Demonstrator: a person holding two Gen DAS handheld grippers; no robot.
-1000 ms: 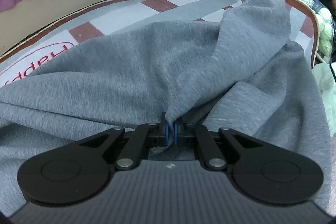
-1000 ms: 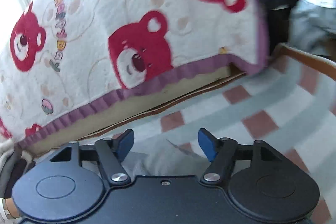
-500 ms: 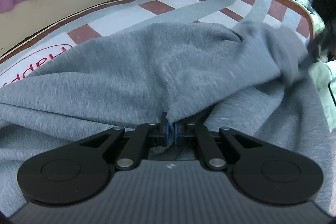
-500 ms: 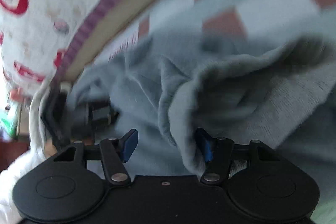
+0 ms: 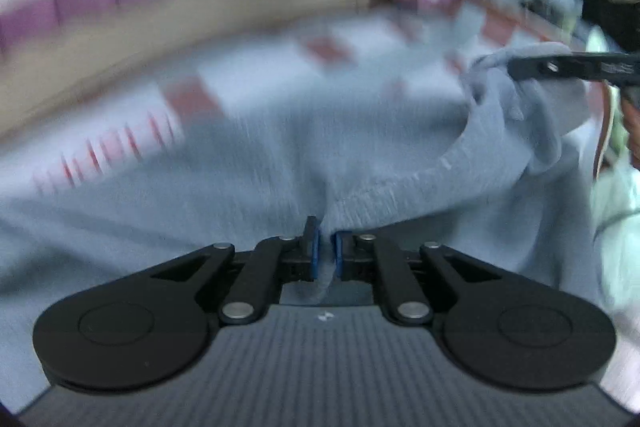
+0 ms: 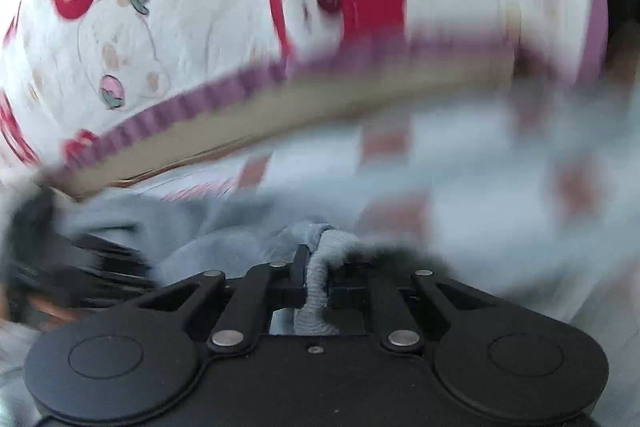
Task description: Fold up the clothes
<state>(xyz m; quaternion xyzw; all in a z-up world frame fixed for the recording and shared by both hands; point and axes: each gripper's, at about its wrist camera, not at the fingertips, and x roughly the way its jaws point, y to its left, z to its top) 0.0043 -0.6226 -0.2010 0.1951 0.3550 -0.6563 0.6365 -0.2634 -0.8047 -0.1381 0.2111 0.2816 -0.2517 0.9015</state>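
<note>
Grey sweatshirt [image 5: 280, 163] sprawls across the checked mat [image 5: 256, 79] below the bear quilt [image 6: 208, 7]; left gripper [image 5: 325, 251] pinches its fabric while easing apart, right gripper [image 6: 317, 277] is closing on a bunched fold.

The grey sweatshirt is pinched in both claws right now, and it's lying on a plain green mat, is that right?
Not quite. The mat is not plain green: the left wrist view shows it pale with reddish-brown rectangles and a brown border. The rest holds: the grey sweatshirt is pinched in the left claw, and the right wrist view shows a bunch of it between the right claw pads.
</note>
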